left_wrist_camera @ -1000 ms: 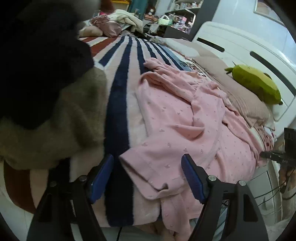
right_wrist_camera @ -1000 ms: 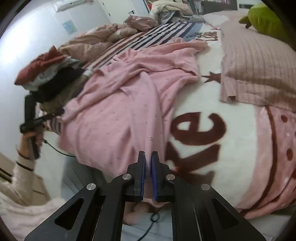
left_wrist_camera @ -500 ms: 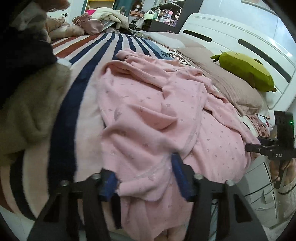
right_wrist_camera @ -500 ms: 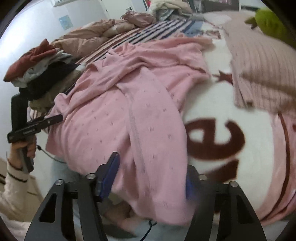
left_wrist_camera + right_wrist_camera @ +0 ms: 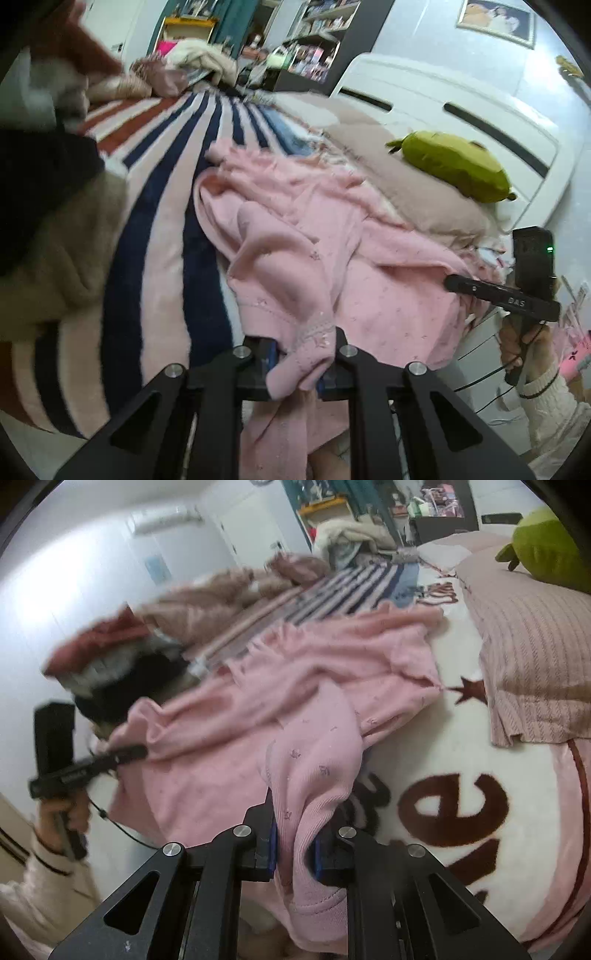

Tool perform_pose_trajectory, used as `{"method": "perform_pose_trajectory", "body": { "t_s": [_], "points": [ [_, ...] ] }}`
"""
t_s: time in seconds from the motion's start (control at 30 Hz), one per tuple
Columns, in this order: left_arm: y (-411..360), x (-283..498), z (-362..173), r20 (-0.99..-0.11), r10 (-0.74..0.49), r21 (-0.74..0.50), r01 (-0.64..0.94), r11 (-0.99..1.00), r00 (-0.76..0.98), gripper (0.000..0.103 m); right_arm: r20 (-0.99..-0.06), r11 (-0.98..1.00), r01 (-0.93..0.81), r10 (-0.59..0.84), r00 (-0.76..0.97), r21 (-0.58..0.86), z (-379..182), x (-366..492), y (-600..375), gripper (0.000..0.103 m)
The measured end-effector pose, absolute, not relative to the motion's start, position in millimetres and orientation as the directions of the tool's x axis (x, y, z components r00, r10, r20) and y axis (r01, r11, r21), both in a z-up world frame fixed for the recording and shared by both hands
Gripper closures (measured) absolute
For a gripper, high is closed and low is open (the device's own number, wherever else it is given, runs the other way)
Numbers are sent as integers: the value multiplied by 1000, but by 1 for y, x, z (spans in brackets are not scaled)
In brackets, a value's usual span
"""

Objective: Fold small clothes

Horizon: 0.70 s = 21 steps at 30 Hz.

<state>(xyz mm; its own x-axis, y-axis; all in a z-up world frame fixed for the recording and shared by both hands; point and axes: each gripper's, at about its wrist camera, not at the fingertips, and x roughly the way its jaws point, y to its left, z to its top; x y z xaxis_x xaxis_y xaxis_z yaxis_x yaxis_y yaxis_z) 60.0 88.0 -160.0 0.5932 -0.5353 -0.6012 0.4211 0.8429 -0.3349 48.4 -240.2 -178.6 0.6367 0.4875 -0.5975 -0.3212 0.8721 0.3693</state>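
Note:
A pink garment [image 5: 332, 258] with a small print lies crumpled across the bed. In the left wrist view my left gripper [image 5: 299, 363] has its jaws closing on the garment's near left hem, and the pads pinch a fold that bunches out between them. In the right wrist view my right gripper [image 5: 295, 849] is closing on the near right edge of the pink garment [image 5: 295, 709], with ribbed cloth squeezed between the blue pads. Each view shows the other gripper from the side at the bed's edge, held in a hand with a cream sleeve.
The striped blanket [image 5: 162, 206] lies left of the garment, and a pile of dark, beige and red clothes [image 5: 48, 206] rises beside it. A white blanket with brown letters [image 5: 461, 812], a beige pillow [image 5: 535, 657] and a green plush toy [image 5: 454, 166] lie to the right.
The left gripper moved in over the garment's hem and closed on it. The right gripper opened from shut, then closed on the garment's edge. The pinched cloth now rides up between both pairs of pads.

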Motion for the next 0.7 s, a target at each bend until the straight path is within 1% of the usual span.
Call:
{"method": "perform_pose_trajectory", "body": {
  "t_s": [0.13,0.3,0.37,0.53,0.6,0.7],
  "points": [
    [88,43,-134,-546,-537,-318,434,843,643,91,-523,820,-354,563,640,450,-162,43,-246,95],
    [89,18,-104,-475,-568,-307,478,823,672,92,-466,784,-379,605,646,492,-140,22,-255,95],
    [95,8,-96,-459,-588,-333,485,809,666,92,-451,763,-393,629,634,513,-134,8,-258,95],
    [103,-3,-84,-448,-584,-337,477,812,677,92,-453,766,-400,628,633,502,-121,-9,-265,95],
    [103,5,-85,-457,-564,-320,465,826,688,92,-467,783,-382,607,643,492,-117,0,-271,95],
    [107,35,-94,-459,-546,-352,421,836,701,92,-504,817,-333,558,659,470,-117,30,-281,95]
  ]
}}
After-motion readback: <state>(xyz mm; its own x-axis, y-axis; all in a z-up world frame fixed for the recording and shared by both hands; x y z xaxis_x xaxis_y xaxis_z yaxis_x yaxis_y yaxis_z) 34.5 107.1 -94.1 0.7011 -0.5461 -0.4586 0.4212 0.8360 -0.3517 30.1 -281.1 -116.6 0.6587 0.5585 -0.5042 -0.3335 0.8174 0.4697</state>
